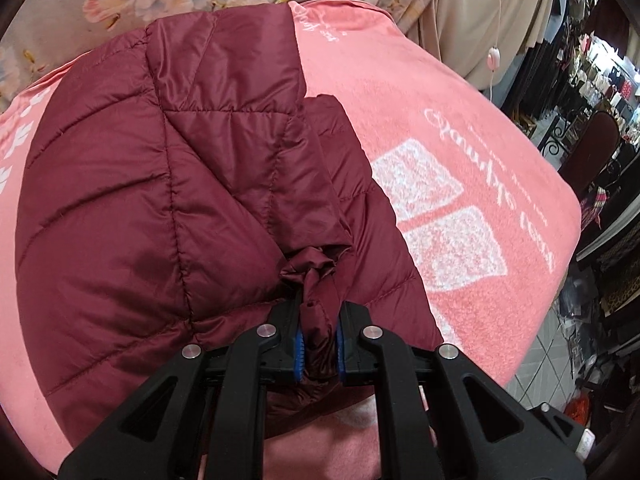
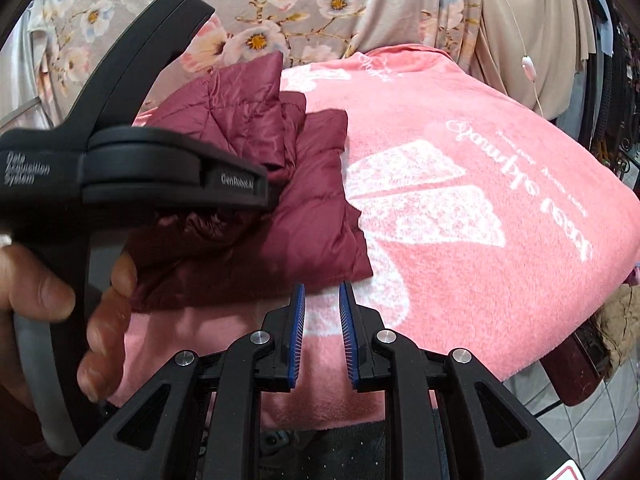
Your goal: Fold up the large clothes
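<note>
A maroon quilted puffer jacket (image 1: 168, 184) lies partly folded on a pink blanket (image 1: 460, 120). My left gripper (image 1: 319, 320) is shut on a bunched fold of the jacket at its near edge. In the right wrist view the jacket (image 2: 312, 200) lies left of centre, with its near right corner just beyond my right gripper (image 2: 322, 296). The right gripper is open by a narrow gap and empty, over the blanket (image 2: 480, 184). The left gripper's black body (image 2: 152, 168) and the hand holding it fill the left of that view and hide part of the jacket.
The pink blanket has white print and drops off at the right edge (image 1: 560, 264). Floral fabric (image 2: 280, 12) and beige cloth (image 1: 480, 12) hang behind. Shop racks and clutter (image 1: 600, 120) stand at the right, with tiled floor (image 2: 592, 420) below.
</note>
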`<state>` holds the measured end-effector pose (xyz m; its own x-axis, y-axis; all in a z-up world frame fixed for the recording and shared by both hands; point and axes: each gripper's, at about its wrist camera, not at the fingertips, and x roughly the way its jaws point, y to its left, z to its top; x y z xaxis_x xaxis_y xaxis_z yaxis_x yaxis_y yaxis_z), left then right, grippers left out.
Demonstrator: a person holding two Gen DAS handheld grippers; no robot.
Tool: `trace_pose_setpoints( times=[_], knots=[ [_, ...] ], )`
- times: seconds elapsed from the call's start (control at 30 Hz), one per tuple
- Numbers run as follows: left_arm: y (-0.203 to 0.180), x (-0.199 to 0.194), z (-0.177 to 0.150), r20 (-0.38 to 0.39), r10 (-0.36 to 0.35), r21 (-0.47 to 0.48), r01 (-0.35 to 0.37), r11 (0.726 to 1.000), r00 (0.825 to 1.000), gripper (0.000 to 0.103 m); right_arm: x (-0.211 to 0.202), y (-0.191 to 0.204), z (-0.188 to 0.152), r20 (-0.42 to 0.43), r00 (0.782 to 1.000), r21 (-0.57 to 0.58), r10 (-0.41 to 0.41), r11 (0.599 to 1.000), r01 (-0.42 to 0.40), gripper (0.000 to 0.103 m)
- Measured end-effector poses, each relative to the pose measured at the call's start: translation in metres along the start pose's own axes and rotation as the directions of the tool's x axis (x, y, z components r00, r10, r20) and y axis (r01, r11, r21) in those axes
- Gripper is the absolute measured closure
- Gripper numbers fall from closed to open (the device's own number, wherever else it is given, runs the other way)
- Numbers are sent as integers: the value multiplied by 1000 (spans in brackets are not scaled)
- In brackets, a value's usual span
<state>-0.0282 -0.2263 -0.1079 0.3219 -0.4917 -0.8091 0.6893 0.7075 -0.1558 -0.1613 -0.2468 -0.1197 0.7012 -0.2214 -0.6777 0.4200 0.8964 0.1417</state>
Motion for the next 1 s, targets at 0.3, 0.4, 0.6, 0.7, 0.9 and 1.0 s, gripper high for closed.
trace_pose_setpoints(
  times=[0.3,0.4,0.6,0.7,0.9,1.0],
  knots=[
    [23,-103,0,228,-96,-71,114,991,969,38,-15,-6,43,109,993,53,52,997,-58,42],
    [47,-138,6,302,-89,-129,134,983,949,35,-5,-7,65,110,987,85,117,988,-127,35],
    [113,-153,8,310,121,-308,-21,951,943,35,32,8,82,42,982,93,183,978,-187,34],
    [139,-143,2,259,170,-374,-64,925,951,36,49,17,77,2,985,95,174,980,-173,34],
    [144,-136,-9,229,213,-381,-114,917,950,36,74,17,78,-61,972,153,229,964,-217,88],
    [141,-132,-7,226,225,-367,-131,921,948,36,49,16,88,39,974,121,224,966,-227,94]
  ],
)
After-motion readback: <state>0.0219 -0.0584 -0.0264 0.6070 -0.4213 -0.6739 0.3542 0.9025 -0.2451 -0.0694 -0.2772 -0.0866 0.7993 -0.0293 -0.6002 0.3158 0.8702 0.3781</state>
